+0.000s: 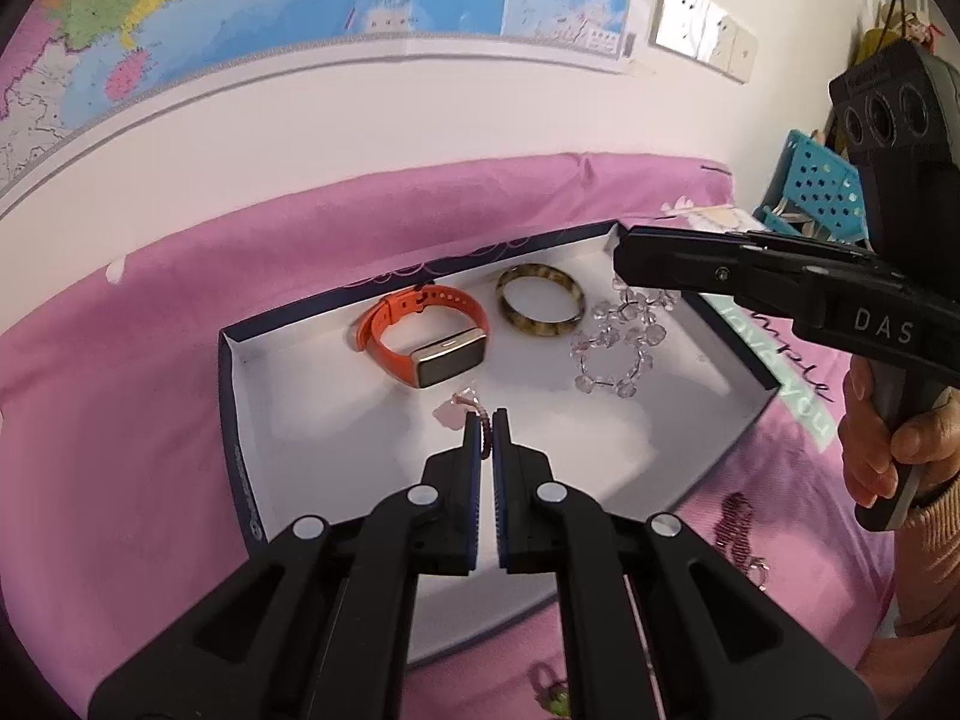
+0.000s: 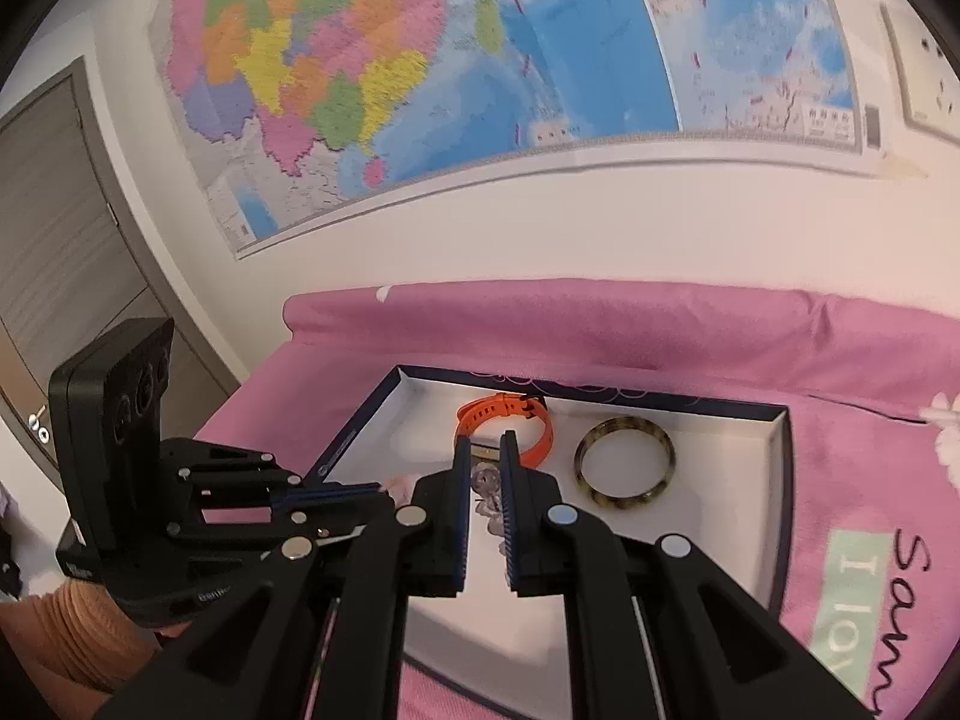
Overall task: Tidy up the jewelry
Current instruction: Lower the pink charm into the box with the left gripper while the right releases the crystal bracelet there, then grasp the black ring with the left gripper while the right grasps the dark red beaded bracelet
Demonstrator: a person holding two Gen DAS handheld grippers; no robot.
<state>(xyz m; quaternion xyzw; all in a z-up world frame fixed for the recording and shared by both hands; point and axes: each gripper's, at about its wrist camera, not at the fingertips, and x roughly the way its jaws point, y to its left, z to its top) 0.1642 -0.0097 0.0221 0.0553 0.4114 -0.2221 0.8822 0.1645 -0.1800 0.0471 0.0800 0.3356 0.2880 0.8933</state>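
A shallow box [image 1: 231, 420] with navy walls and a white floor lies on a pink sheet. In it are an orange smart watch [image 1: 420, 336] and a tortoiseshell bangle [image 1: 540, 330]. My left gripper [image 1: 486, 414] is over the box's middle, shut on a thin pink bead bracelet [image 1: 462, 408]. My right gripper [image 1: 621, 258] reaches in from the right, shut on a clear crystal bracelet [image 1: 618, 348] that hangs below its tips. In the right wrist view the crystal beads [image 2: 487, 480] sit between my right gripper [image 2: 485, 441], with the watch [image 2: 510, 414] and bangle [image 2: 618, 498] beyond. The left gripper [image 2: 378, 487] is at the left.
On the sheet [image 1: 120, 420] right of the box lies a dark pink beaded piece [image 1: 741, 528], and a green one [image 1: 552, 690] lies near the bottom. A teal basket [image 1: 822, 186] stands at the far right. A map [image 2: 420, 60] hangs on the wall behind. A hand [image 1: 876, 438] holds the right gripper.
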